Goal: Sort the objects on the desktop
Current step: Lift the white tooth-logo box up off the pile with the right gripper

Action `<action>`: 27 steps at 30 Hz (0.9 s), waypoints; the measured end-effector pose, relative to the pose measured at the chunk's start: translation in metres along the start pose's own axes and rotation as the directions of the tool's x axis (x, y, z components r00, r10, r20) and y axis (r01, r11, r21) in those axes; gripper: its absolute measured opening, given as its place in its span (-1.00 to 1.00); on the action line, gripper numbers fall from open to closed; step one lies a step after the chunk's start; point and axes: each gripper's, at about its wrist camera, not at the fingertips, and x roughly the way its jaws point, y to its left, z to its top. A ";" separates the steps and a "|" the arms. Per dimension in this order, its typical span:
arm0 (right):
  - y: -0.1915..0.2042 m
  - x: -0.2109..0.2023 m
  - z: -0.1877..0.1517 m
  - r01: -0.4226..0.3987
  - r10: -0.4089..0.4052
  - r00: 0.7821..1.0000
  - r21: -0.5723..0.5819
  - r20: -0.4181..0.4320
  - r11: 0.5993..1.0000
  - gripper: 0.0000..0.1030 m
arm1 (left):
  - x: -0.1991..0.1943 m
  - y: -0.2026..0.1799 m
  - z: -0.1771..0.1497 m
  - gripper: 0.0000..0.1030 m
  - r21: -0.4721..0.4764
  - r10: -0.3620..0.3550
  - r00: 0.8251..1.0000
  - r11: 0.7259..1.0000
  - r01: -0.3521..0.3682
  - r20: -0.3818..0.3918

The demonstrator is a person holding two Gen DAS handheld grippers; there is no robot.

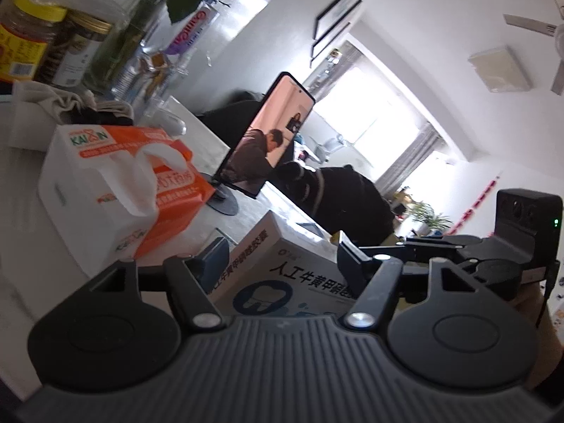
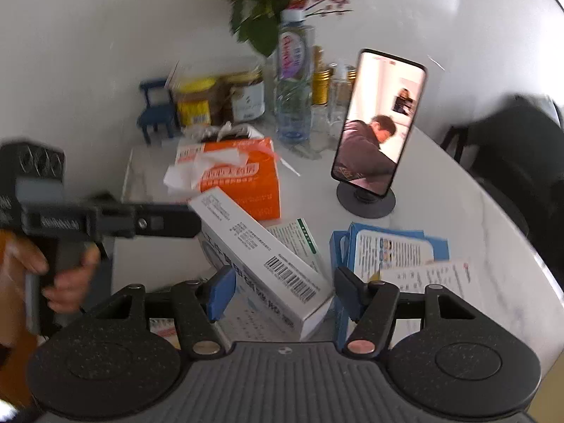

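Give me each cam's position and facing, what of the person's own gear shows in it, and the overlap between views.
Left wrist: on the left hand-held gripper, rolled, looking low across the table at the white medicine box between its fingers; the right hand-held gripper's body shows at right.
Right wrist: on the right hand-held gripper, angled down at the table; the left unit and the hand holding it show at left.
Shared: medicine box, tissue box, phone on stand.

Black ribbed gripper bodies, silver pivot screws, blue-padded fingers
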 end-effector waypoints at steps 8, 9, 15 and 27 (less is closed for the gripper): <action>0.016 0.019 0.015 -0.002 -0.012 0.996 -0.172 -0.083 0.985 0.17 | -0.010 -0.010 0.003 0.64 -0.025 0.115 0.993 0.993 -0.114 0.006; 0.019 0.022 0.016 -0.006 -0.011 0.996 -0.188 -0.092 0.982 0.16 | -0.012 -0.010 0.004 0.64 -0.037 0.124 0.992 0.992 -0.123 0.006; 0.025 0.033 0.024 -0.014 -0.013 0.992 -0.219 -0.123 0.976 0.12 | -0.021 -0.010 0.004 0.69 -0.080 0.155 0.988 0.985 -0.155 -0.010; 0.027 0.044 0.032 -0.015 -0.019 0.988 -0.215 -0.155 0.977 0.03 | -0.026 -0.011 0.004 0.69 -0.114 0.177 0.984 0.978 -0.177 -0.013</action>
